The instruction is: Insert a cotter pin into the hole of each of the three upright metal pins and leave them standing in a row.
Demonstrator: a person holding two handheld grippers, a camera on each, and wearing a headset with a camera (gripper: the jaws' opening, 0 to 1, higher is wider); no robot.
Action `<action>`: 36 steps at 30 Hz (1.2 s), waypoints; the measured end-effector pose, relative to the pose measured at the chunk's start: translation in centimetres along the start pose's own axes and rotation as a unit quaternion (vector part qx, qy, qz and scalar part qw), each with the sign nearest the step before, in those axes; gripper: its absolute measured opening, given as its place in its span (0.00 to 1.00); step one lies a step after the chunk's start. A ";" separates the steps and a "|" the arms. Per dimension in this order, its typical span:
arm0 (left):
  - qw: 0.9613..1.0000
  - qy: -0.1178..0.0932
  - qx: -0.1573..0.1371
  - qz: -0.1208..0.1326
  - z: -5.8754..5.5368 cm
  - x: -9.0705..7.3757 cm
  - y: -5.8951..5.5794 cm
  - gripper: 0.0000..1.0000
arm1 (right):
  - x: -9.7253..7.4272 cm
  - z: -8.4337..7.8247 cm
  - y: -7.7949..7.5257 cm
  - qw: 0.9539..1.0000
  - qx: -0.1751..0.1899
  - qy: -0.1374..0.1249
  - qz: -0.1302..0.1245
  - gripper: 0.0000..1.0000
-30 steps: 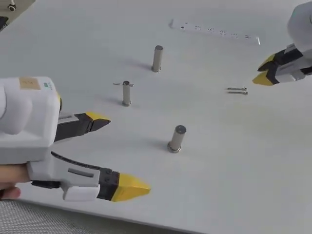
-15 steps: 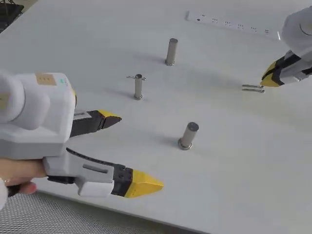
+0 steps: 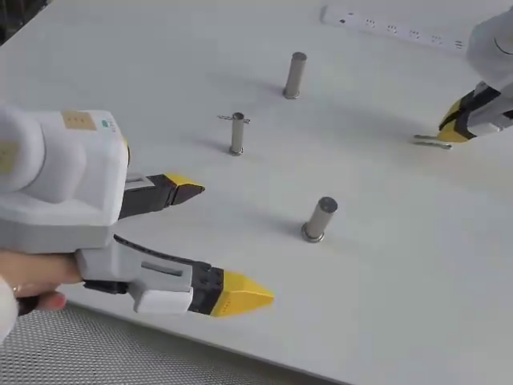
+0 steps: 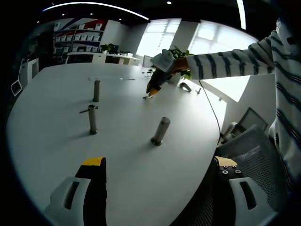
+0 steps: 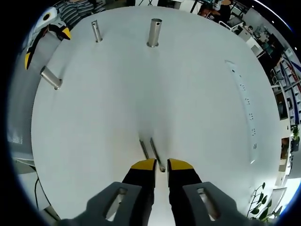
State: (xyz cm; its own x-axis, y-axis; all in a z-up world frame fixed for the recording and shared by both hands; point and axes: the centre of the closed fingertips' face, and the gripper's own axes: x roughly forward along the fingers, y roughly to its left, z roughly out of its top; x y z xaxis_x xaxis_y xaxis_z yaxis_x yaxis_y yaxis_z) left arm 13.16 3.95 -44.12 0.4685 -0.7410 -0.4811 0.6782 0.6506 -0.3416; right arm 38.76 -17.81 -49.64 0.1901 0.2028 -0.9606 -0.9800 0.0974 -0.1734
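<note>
Left gripper point(image 3: 234, 243): lower left of the head view, jaws wide apart, holding nothing.
Sticker point(image 3: 78, 120): tan label on its casing; print too small to read.
Middle metal pin point(image 3: 237, 138): upright, left of centre, with a fitted cotter pin point(image 3: 232, 118) through its top.
Far metal pin point(image 3: 295, 75), near metal pin point(image 3: 320, 219): upright, centre, no cotter pin in either.
Power strip point(image 3: 393, 28): upper right, no readable brand.
Loose cotter pins point(image 3: 429, 141): two, side by side on the table, right edge.
Right gripper point(image 3: 445, 132): has dropped onto them from above. Jaws narrow, straddling one pin's end, not yet clamped.
Meaning: the pick-up for a second insertion is probably beginning.
</note>
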 end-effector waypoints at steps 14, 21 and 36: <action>1.000 -0.002 -0.011 0.001 -0.3 0.2 0.0 0.91 | 0.3 -0.2 0.3 0.999 -0.009 0.018 0.025 0.00; 1.000 0.006 -0.008 0.002 -0.6 0.2 0.1 0.91 | 0.3 -0.1 0.2 0.999 0.019 0.006 0.032 0.00; 1.000 -0.010 -0.017 0.022 0.3 -0.5 0.9 0.91 | 0.2 -0.1 0.6 1.000 0.006 0.018 0.011 0.00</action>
State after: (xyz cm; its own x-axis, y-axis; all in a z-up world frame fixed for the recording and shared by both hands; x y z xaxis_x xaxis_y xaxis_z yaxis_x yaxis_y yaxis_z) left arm 13.71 4.82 -43.92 0.5089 -0.7150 -0.4794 0.6375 0.6872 -0.3483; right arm 38.18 -17.84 -49.96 0.1656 0.1690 -0.9716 -0.9831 0.1058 -0.1492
